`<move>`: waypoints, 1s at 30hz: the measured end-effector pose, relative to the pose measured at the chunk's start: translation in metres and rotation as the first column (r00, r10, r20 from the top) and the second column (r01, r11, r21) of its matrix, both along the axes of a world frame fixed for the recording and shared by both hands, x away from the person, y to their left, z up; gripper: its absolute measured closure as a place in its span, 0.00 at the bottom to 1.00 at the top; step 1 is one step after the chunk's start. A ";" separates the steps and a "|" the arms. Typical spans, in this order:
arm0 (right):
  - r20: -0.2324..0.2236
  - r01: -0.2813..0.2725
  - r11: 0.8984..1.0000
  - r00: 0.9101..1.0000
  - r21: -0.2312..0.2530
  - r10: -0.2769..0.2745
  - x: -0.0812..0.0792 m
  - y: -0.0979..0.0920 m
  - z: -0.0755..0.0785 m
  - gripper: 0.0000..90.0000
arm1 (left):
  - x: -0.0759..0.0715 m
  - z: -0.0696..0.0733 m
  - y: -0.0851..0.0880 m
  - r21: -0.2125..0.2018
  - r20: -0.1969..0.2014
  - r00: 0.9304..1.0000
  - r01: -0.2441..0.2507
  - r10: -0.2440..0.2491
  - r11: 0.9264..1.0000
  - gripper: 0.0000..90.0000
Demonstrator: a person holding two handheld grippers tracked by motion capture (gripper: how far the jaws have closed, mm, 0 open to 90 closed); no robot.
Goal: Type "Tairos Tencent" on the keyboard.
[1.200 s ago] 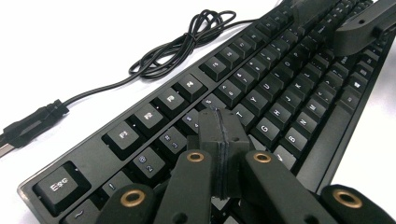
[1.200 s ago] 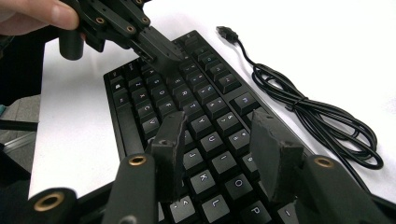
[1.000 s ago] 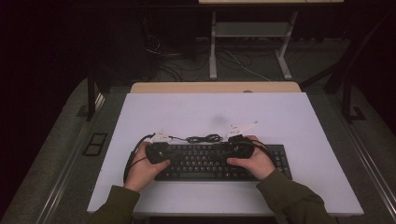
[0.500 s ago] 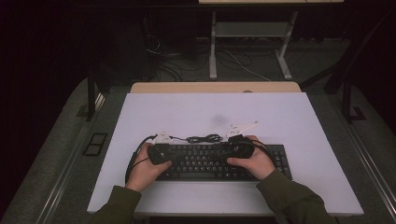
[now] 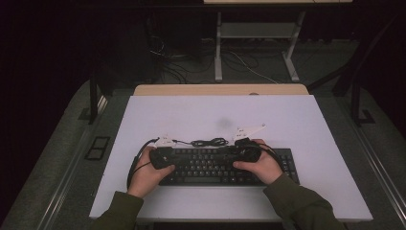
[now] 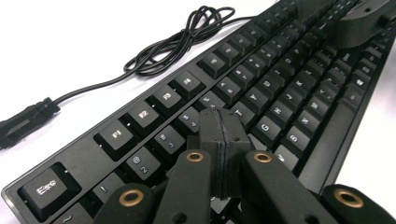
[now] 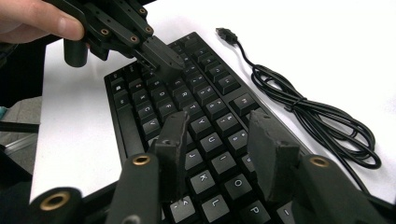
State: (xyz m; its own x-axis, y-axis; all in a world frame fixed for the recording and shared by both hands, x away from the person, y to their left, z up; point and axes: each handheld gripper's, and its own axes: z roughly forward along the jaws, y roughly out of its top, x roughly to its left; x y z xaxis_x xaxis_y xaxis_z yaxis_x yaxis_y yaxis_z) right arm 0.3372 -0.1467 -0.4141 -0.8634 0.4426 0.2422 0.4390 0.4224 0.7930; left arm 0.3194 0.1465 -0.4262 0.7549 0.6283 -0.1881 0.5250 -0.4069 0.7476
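Nearest the person, two olive sleeves came up over the near edge of the white tabletop point(image 5: 306, 120), each hand holding a tool above a black keyboard point(image 5: 210, 167) that lay close to that near edge, roughly centred, with a narrow strip of bare white in front of it. The left tool point(image 6: 219, 121) was clenched, its two black jaws pressed flat together with nothing between them, the tip low over the keys around the number row and upper letter row; in the high view it sat over the keyboard's left end point(image 5: 160, 155). The right tool point(image 7: 219, 135) stood part open over the right-hand letter keys with nothing between its jaws, which had just been closing a little; in the high view it sat over the keyboard's right half point(image 5: 246, 152). The keys were matte black, square with rounded tops and pale legends, set in a thin dark frame with a long straight edge. Just beyond the keyboard's far edge lay its cable point(image 7: 322, 121), thin, black and glossy, bundled in loose loops and ending in a flat plug point(image 7: 226, 33) lying on the bare surface. Past the cable the tabletop was smooth, matte and open all the way to its far edge and to both side edges. Beyond that, a wooden strip and a dim floor with tangled wires.
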 end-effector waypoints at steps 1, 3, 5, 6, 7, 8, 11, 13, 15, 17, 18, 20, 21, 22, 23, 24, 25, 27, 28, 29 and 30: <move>-0.001 -0.001 1.000 1.000 0.000 0.001 0.000 0.000 0.000 0.67 | 0.000 0.001 0.000 0.001 0.002 1.000 0.004 -0.004 1.000 0.97; -0.009 -0.005 1.000 1.000 0.004 0.005 0.000 0.000 -0.001 0.69 | -0.002 0.001 0.000 -0.004 0.004 1.000 0.003 -0.003 1.000 0.94; -0.019 -0.012 1.000 1.000 0.001 0.012 0.000 0.001 -0.001 0.74 | -0.003 0.002 0.000 -0.010 -0.001 1.000 0.004 -0.004 1.000 0.91; -0.027 -0.014 1.000 1.000 0.002 0.014 -0.001 0.001 -0.002 0.76 | -0.004 0.002 0.000 -0.007 -0.002 1.000 0.007 -0.007 1.000 0.90; -0.032 -0.017 1.000 0.999 0.004 0.017 -0.001 0.001 -0.002 0.79 | -0.004 0.003 0.000 -0.005 -0.001 1.000 0.008 -0.008 1.000 0.88; -0.041 -0.023 1.000 0.999 0.003 0.023 -0.001 0.002 -0.002 0.82 | -0.005 0.003 0.000 -0.008 -0.005 1.000 0.009 -0.009 1.000 0.86; -0.065 -0.033 0.999 0.997 -0.005 0.033 -0.002 0.003 -0.003 0.89 | -0.006 0.003 0.000 -0.020 -0.004 1.000 0.007 -0.007 1.000 0.82; -0.080 -0.045 0.999 0.996 -0.010 0.044 -0.003 0.005 -0.005 0.94 | -0.007 0.004 0.000 -0.019 -0.004 1.000 0.011 -0.011 1.000 0.80; -0.083 -0.050 0.999 0.995 -0.014 0.048 -0.004 0.007 -0.006 0.97 | -0.008 0.004 0.000 -0.024 -0.006 1.000 0.009 -0.009 1.000 0.80; -0.090 -0.054 0.998 0.995 -0.022 0.051 -0.005 0.008 -0.007 1.00 | -0.008 0.005 -0.001 -0.024 -0.004 1.000 0.013 -0.013 1.000 0.79; -0.088 -0.054 0.998 0.995 -0.025 0.052 -0.005 0.009 -0.007 1.00 | -0.008 0.005 -0.001 -0.027 -0.006 1.000 0.012 -0.013 1.000 0.79; -0.094 -0.061 0.998 0.994 -0.028 0.058 -0.006 0.010 -0.008 1.00 | -0.009 0.005 -0.001 -0.028 -0.006 1.000 0.012 -0.012 1.000 0.78; -0.097 -0.066 0.997 0.993 -0.028 0.063 -0.006 0.011 -0.009 1.00 | -0.009 0.005 -0.001 -0.029 -0.006 1.000 0.012 -0.012 1.000 0.78; -0.098 -0.067 0.997 0.993 -0.027 0.064 -0.007 0.012 -0.010 1.00 | -0.009 0.005 -0.001 -0.027 -0.007 1.000 0.013 -0.013 1.000 0.78; -0.101 -0.068 0.997 0.993 -0.026 0.065 -0.007 0.013 -0.011 1.00 | -0.009 0.005 -0.001 -0.025 -0.003 1.000 0.016 -0.016 1.000 0.78; -0.102 -0.069 0.997 0.993 -0.023 0.066 -0.008 0.014 -0.011 1.00 | -0.009 0.006 -0.001 -0.025 -0.003 1.000 0.017 -0.017 1.000 0.78; -0.103 -0.071 0.997 0.992 -0.023 0.068 -0.008 0.015 -0.011 1.00 | -0.009 0.006 -0.001 -0.024 -0.004 1.000 0.017 -0.017 1.000 0.77; -0.104 -0.076 0.997 0.992 -0.020 0.073 -0.009 0.016 -0.011 1.00 | -0.009 0.006 -0.001 -0.026 -0.004 1.000 0.015 -0.015 1.000 0.76; -0.104 -0.079 0.997 0.992 -0.021 0.077 -0.010 0.017 -0.011 1.00 | -0.009 0.006 -0.001 -0.027 -0.004 1.000 0.015 -0.015 1.000 0.75; -0.106 -0.084 0.996 0.991 -0.022 0.081 -0.010 0.018 -0.011 1.00 | -0.009 0.006 -0.001 -0.028 -0.003 1.000 0.013 -0.013 1.000 0.74; -0.104 -0.088 0.996 0.991 -0.024 0.085 -0.011 0.019 -0.012 1.00 | -0.009 0.005 -0.002 -0.027 -0.002 1.000 0.012 -0.012 1.000 0.72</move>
State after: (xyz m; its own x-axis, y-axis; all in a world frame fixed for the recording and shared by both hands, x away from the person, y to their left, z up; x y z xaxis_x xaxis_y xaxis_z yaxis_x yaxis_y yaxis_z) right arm 0.3266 -0.1279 -0.4259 -0.8701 0.3750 0.3197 0.4779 0.4841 0.7330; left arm 0.3105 0.1449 -0.4209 0.7618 0.6140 -0.2067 0.5217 -0.3924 0.7575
